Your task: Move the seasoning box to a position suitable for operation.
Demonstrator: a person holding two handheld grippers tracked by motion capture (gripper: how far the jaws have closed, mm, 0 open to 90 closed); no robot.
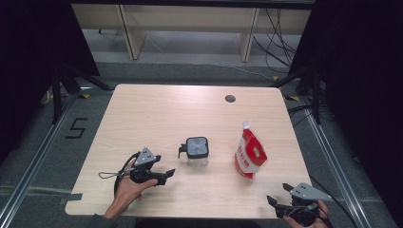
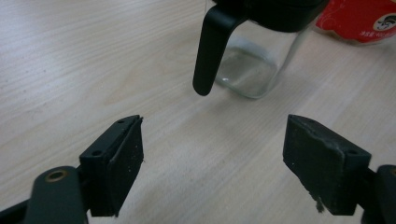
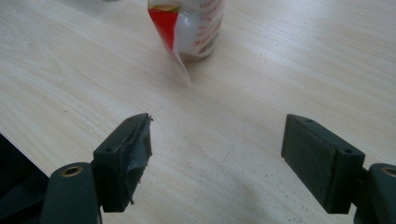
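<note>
A clear glass jar (image 1: 196, 153) with a black lid and a black handle stands upright near the table's middle. In the left gripper view the jar (image 2: 254, 65) is close ahead, its handle (image 2: 210, 51) pointing toward me. My left gripper (image 1: 164, 175) rests to the jar's left, open and empty; the left gripper (image 2: 212, 163) has bare wood between its jaws. A red and white spouted pouch (image 1: 250, 154) stands to the jar's right. My right gripper (image 1: 278, 194) sits near the front right edge, open and empty; the right gripper (image 3: 217, 163) faces the pouch (image 3: 187, 28).
The wooden table (image 1: 157, 109) has a round cable hole (image 1: 230, 99) at the back right. Dark curtains and stand legs flank it. Cables lie on the floor to the right. The table's front edge (image 3: 28, 154) is just beside my right gripper.
</note>
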